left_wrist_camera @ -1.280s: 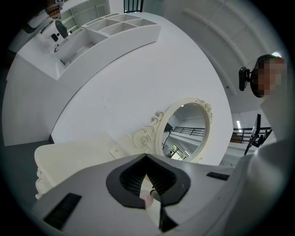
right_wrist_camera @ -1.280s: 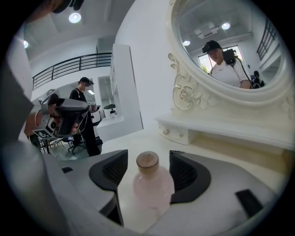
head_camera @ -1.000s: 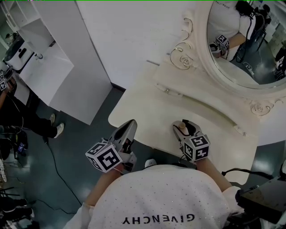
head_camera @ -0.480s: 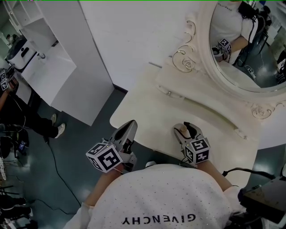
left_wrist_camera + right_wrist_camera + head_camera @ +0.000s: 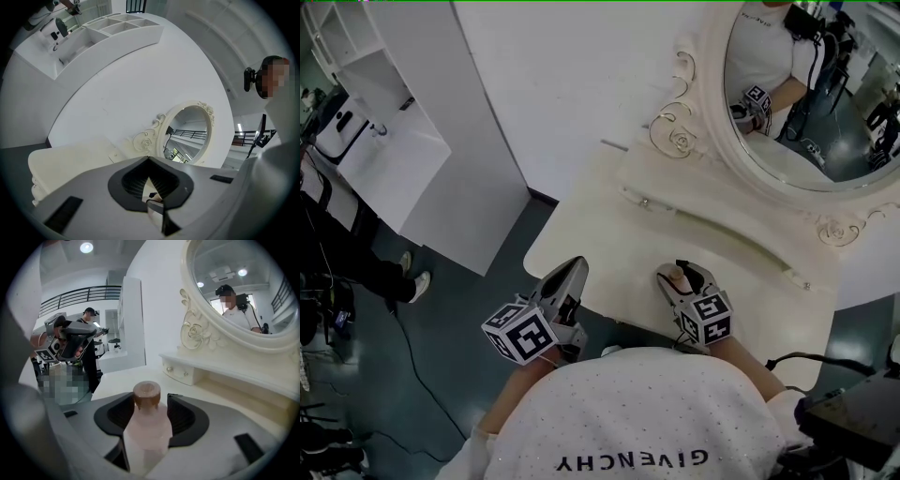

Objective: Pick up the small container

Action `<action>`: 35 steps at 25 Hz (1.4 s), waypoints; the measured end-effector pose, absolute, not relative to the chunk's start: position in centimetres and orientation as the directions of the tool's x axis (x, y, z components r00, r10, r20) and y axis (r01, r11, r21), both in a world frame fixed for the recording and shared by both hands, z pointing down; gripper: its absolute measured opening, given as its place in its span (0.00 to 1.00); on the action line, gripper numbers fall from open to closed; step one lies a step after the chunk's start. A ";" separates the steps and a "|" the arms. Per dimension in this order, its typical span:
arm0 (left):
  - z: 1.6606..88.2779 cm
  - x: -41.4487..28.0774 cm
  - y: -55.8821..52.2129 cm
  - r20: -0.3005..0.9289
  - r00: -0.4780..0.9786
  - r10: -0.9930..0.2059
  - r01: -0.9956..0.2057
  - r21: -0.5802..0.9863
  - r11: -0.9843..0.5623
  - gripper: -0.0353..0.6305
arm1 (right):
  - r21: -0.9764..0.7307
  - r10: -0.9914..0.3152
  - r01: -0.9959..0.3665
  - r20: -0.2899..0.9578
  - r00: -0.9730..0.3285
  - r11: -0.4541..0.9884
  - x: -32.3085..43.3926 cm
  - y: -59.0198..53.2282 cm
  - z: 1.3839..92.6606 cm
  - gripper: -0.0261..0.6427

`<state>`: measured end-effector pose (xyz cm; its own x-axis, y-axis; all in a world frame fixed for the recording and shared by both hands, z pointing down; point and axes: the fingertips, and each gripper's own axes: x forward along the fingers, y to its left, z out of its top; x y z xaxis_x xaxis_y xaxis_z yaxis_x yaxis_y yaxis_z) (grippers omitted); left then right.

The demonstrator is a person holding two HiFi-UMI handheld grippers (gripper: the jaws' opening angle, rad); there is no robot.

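Pink little bottle getting clamped at the vanity

Right gripper is squeezing the small container, a pale pink bottle with a brown wood-look cap. Its jaws have just been closing in a bit and the pads are pressing on both sides of the body, with the cap poking up past the tips. It's hanging over the near edge of the cream dressing table, in front of the raised drawer shelf and the oval mirror. I can't tell whether the bottle's base is resting on the tabletop or off it. Left gripper is hovering at the table's near-left edge, jaws together and gripping nothing.
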<state>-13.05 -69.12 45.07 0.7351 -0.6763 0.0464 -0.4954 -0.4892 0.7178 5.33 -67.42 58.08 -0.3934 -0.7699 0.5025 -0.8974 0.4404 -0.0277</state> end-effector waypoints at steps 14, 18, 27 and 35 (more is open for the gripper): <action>46.0 -14.1 -67.6 0.075 0.709 -0.701 -0.516 0.733 -0.443 0.05 | 0.008 -0.776 -0.886 0.486 -0.401 0.463 5.1 -67.3 57.3 0.25; 46.3 -14.8 -67.5 0.076 0.689 -0.721 -0.524 0.739 -0.424 0.05 | 0.001 -0.763 -0.877 0.493 -0.417 0.480 5.1 -67.3 57.5 0.25; 47.3 -14.9 -66.7 0.114 0.681 -0.724 -0.568 0.706 -0.423 0.05 | 0.009 -0.716 -0.864 0.564 -0.412 0.504 4.9 -67.3 57.7 0.25; 46.8 -14.7 -66.6 0.112 0.683 -0.722 -0.576 0.690 -0.439 0.05 | -0.002 -0.742 -0.883 0.542 -0.395 0.468 5.0 -67.1 57.3 0.24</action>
